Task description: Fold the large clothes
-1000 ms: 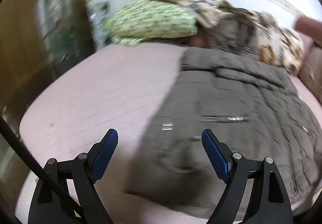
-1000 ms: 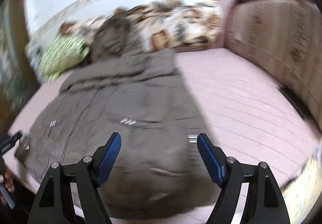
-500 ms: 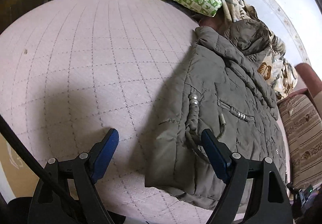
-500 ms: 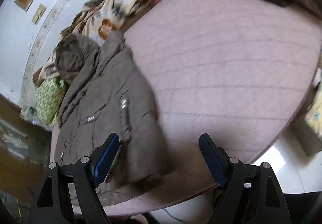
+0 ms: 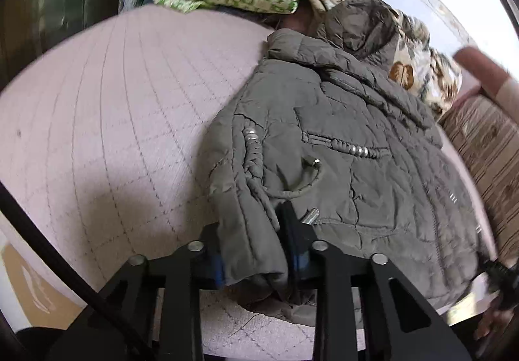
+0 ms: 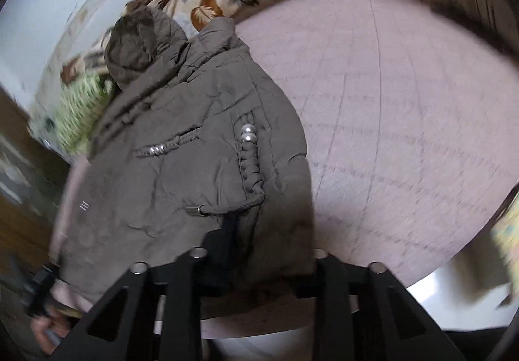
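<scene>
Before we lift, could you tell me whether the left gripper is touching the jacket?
Touching: the left wrist view shows the left gripper pinching the jacket hem.

left tongs, right tongs, both clamped

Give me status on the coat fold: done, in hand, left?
Done: the grey padded coat lies spread on the pink bed, sides apparently tucked in. In hand: the left gripper and right gripper have just closed on the coat's two near hem corners. Left: carry the hem toward the hood; no crosswise fold yet.
</scene>
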Demonstrator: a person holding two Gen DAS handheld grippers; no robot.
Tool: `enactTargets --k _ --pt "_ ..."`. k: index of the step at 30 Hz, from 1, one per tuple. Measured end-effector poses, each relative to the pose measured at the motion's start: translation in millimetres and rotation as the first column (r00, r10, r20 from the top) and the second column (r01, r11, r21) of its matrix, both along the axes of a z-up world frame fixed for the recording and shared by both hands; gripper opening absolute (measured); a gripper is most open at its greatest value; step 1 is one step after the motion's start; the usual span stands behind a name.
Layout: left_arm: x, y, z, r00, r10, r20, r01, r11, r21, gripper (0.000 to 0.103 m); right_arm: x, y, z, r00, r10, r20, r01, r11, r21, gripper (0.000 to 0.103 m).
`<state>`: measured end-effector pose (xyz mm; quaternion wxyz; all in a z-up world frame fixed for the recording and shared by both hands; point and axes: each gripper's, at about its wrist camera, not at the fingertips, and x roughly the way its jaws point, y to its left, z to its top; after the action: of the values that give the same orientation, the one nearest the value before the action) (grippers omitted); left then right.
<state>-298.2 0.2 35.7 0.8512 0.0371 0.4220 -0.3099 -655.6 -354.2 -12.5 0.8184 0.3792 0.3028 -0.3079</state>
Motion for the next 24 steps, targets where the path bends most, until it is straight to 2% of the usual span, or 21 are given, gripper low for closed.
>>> enactTargets --k 3,6,12,14,15,16,17,19,22,24 --pt "-10 -8 3 0.997 -0.025 0.066 0.021 0.998 0.055 0.024 7 13 12 0.993 -0.004 -0.118 -0.015 0.987 -0.159 0.018" --pt "-20 -9 4 0.996 -0.049 0.077 0.044 0.997 0.066 0.024 5 14 19 0.984 -0.038 -0.172 -0.003 0.972 -0.233 0.017" --pt "-19 -7 3 0.995 -0.054 0.079 0.047 0.996 0.077 0.026 -6 6 18 0.978 -0.102 -0.180 0.064 0.977 -0.202 0.017" --pt "-17 -7 3 0.996 -0.037 0.085 0.029 0.996 0.089 0.036 -6 4 17 0.976 -0.113 -0.185 0.077 0.978 -0.193 0.019" --pt "-15 -4 3 0.996 -0.005 0.090 -0.004 0.996 0.093 0.048 -6 3 17 0.976 -0.113 -0.189 0.076 0.979 -0.192 0.023" --pt "-12 0 4 0.996 0.018 0.092 -0.027 0.995 0.092 0.061 -7 3 18 0.977 -0.120 -0.179 0.085 0.978 -0.189 0.031" --pt "-8 6 7 0.993 0.056 0.099 -0.064 0.995 0.076 0.064 -11 3 20 0.976 -0.132 -0.175 0.098 0.977 -0.190 0.038" --pt "-4 19 16 0.982 0.135 0.132 -0.141 0.989 0.035 0.066 -19 1 26 0.970 -0.181 -0.163 0.146 0.967 -0.207 0.062" --pt "-1 30 26 0.962 0.209 0.175 -0.212 0.977 -0.005 0.066 -30 3 35 0.959 -0.252 -0.133 0.213 0.944 -0.254 0.064" --pt "-5 27 32 0.955 0.202 0.218 -0.207 0.978 -0.001 0.066 -36 9 47 0.952 -0.291 -0.091 0.249 0.915 -0.316 0.064"
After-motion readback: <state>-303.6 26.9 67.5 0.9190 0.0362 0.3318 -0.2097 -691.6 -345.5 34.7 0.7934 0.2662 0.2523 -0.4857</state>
